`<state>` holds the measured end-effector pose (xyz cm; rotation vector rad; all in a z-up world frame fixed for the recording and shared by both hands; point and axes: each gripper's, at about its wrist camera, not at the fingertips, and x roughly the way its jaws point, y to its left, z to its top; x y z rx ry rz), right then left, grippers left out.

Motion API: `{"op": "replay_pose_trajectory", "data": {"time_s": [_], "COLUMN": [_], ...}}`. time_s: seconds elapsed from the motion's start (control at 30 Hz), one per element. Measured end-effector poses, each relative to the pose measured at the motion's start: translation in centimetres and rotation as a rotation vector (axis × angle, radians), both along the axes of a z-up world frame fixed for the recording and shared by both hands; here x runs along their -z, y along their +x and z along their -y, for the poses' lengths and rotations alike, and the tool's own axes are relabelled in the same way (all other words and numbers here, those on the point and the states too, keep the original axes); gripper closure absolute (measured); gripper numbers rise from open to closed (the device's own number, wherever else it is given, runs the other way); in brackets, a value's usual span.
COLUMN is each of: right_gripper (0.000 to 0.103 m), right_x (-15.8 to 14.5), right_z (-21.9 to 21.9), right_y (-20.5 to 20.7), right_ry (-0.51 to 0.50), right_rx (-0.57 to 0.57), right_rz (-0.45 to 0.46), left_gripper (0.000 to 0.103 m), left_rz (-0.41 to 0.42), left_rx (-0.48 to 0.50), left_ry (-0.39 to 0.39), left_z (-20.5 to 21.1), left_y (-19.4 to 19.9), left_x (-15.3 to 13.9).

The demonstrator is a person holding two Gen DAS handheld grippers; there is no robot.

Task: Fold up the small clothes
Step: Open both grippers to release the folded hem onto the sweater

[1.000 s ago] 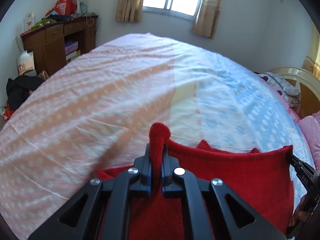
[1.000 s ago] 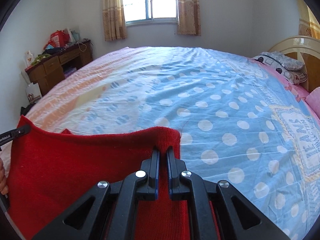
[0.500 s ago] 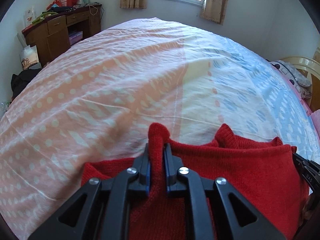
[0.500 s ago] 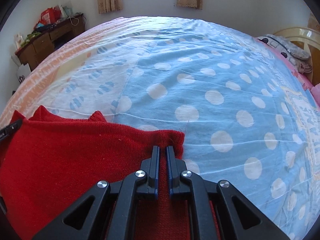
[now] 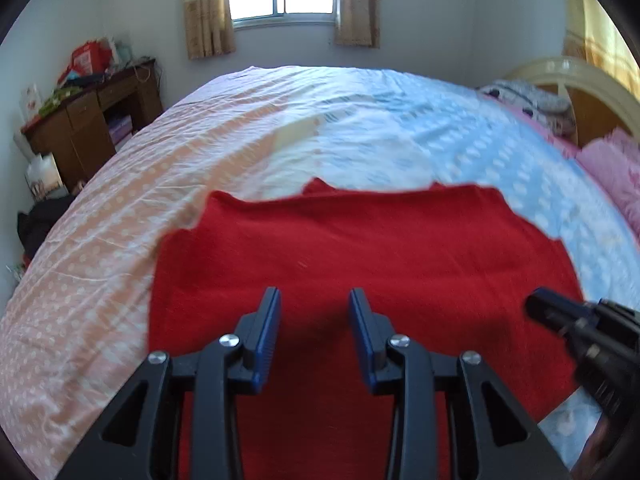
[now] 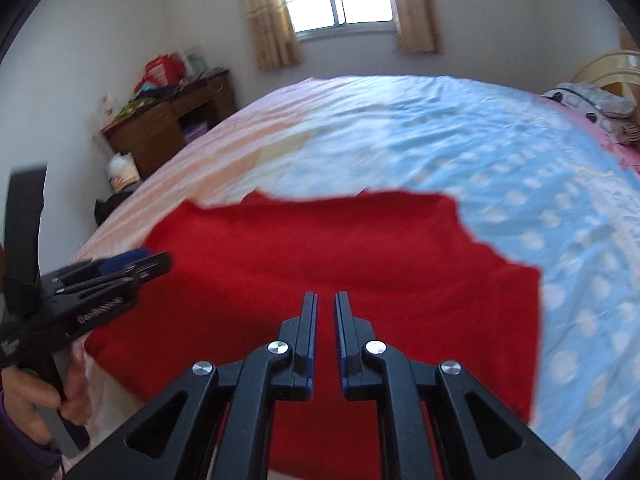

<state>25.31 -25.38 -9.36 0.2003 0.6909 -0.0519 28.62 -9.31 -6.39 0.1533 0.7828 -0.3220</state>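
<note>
The bed (image 5: 248, 152), covered by a polka-dot sheet with an orange zone at frame left and a blue zone at frame right, fills the centre of both views. The red knit garment (image 5: 360, 256) lies spread flat on it across the lower centre of each frame. The left gripper (image 5: 314, 330) sits at bottom centre of the left wrist view with its 2 fingers spread wide and holding nothing, and the right gripper (image 6: 325, 332) sits at bottom centre of the right wrist view with a narrow gap between its fingers, also holding nothing.
</note>
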Motion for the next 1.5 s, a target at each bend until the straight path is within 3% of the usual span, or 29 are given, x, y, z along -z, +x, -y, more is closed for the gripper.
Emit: {"op": "replay_pose_trajectory", "data": {"time_s": [0.1, 0.23, 0.33, 0.47, 0.53, 0.73, 0.87, 0.9, 0.97, 1.03, 1.1, 1.17, 1.23, 1.37, 1.43, 1.5], "right_gripper": [0.095, 0.095, 0.095, 0.095, 0.095, 0.095, 0.094, 0.092, 0.073, 0.064, 0.062, 0.036, 0.024, 0.024, 0.025, 0.025], "right_x": [3.2, 4.6, 5.0, 4.6, 4.5, 4.4, 4.3, 4.2, 3.8, 2.6, 0.7, -1.4, -2.8, -1.0, 0.7, 2.1], "right_z": [-1.2, -0.6, 0.0, -0.9, -1.2, -0.9, -1.2, -1.3, -1.4, -1.1, 0.1, 2.5, 5.8, 14.1, 16.5, 17.3], "right_y": [0.3, -0.7, -0.7, -0.6, -0.6, -1.4, -1.7, -1.7, -1.5, -1.9, -3.5, -5.3, -6.3, -6.2, -5.9, -5.7], "right_ry": [0.048, 0.099, 0.124, 0.061, 0.045, 0.074, 0.062, 0.060, 0.073, 0.088, 0.119, 0.163, 0.208, 0.440, 0.489, 0.474], "right_rx": [0.018, 0.045, 0.048, 0.055, 0.057, 0.057, 0.062, 0.059, 0.014, -0.044, -0.007, 0.050, 0.156, 0.329, 0.388, 0.429], "right_rz": [-0.081, -0.026, -0.010, -0.006, -0.002, 0.010, 0.002, -0.006, -0.034, -0.074, -0.002, 0.108, 0.175, 0.162, 0.136, 0.103], "left_gripper": [0.058, 0.055, 0.055, 0.054, 0.046, 0.042, 0.042, 0.042, 0.042, 0.042, 0.042, 0.042, 0.042, 0.042, 0.042, 0.044], "left_rz": [0.049, 0.124, 0.093, 0.031, 0.030, 0.068, 0.048, 0.043, 0.038, 0.042, 0.050, 0.054, 0.052, 0.031, 0.040, 0.028], "left_rx": [-0.031, -0.030, -0.045, -0.034, -0.021, -0.020, -0.025, -0.022, -0.014, -0.011, -0.005, 0.004, 0.012, 0.016, 0.011, 0.004], "left_ry": [0.093, 0.180, 0.161, 0.076, 0.054, 0.100, 0.067, 0.056, 0.050, 0.058, 0.045, 0.008, -0.038, -0.118, -0.126, -0.118], "left_z": [1.7, 2.5, 2.2, 1.1, 0.8, 1.4, 1.4, 1.3, 1.3, 1.1, 1.0, 1.0, 0.9, 1.5, 2.3, 3.4], "left_y": [-0.9, -2.3, -2.4, -4.9, -6.7, -9.4, -9.4, -9.3, -9.2, -9.1, -8.7, -7.8, -6.8, -3.7, -2.2, -0.6], "left_x": [2.0, 2.6, 2.2, 1.7, 1.7, 1.9, 1.3, 1.3, 1.1, 0.9, 0.4, -0.4, -1.3, -2.7, -2.8, -2.3]}}
